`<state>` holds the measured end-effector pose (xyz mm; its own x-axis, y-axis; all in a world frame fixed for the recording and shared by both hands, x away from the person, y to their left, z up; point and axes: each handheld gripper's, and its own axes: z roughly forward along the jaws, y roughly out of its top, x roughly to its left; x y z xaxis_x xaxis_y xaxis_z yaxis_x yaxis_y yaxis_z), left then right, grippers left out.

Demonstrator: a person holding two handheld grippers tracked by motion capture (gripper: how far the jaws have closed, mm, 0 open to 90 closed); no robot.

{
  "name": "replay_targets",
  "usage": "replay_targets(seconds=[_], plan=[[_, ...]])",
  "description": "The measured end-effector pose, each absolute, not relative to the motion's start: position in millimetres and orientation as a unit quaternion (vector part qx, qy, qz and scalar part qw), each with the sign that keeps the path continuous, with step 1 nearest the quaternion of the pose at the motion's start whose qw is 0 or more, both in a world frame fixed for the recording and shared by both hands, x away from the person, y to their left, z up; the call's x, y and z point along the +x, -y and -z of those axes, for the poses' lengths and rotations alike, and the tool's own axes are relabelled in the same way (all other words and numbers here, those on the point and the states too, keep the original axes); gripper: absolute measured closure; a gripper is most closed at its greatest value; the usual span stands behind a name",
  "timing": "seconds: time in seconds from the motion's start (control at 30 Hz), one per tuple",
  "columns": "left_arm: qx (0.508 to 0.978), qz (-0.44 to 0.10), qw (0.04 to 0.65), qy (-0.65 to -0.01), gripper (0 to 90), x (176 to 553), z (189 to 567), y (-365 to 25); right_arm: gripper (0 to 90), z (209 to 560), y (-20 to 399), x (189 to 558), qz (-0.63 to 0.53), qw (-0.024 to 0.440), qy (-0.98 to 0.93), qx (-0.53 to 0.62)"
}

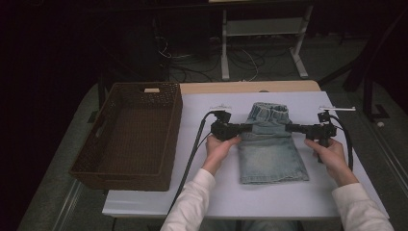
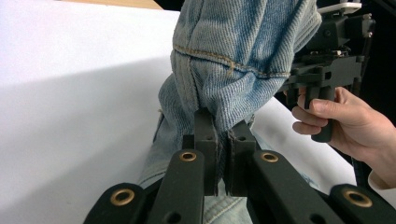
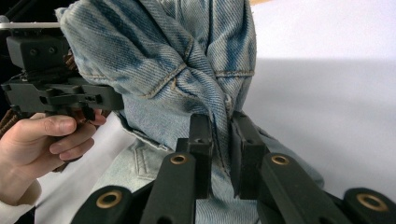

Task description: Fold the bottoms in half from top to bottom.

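Faded blue denim garment (image 1: 271, 149) lies on the white table sheet (image 1: 231, 192), right of the dark brown woven basket (image 1: 127, 134). Left gripper (image 1: 246, 128) is clamped on its left edge, right gripper (image 1: 289, 127) on its right edge, with the top part lifted. Judged step: folding it over. Advisable: keep both hands level and moving together, cloth taut between them, edges aligned before release.

Faded blue denim shorts (image 1: 269, 149), waistband end folded up, on white table.
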<state>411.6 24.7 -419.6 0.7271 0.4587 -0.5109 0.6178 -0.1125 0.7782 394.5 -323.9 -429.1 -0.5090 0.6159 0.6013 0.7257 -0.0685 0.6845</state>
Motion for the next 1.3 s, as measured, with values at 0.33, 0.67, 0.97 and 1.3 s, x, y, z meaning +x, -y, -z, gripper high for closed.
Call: replay_targets(seconds=[0.33, 0.67, 0.97, 1.3], plan=[[0.751, 0.073, 0.557, -0.347, 85.6, 396.3, 423.9, -25.7, 79.1, 431.4, 324.4, 380.7, 0.535, 0.051, 0.689, -0.487], [0.752, 0.079, 0.559, -0.342, 85.5, 384.8, 429.9, -26.0, 78.8, 433.5, 324.7, 369.0, 0.529, 0.052, 0.694, -0.485], [0.757, 0.074, 0.553, -0.339, 85.4, 376.3, 433.6, -25.0, 77.9, 437.9, 323.5, 359.6, 0.524, 0.041, 0.705, -0.477], [0.759, 0.080, 0.552, -0.335, 85.1, 364.7, 445.5, -26.9, 75.9, 441.8, 321.6, 347.7, 0.506, 0.044, 0.716, -0.479]])
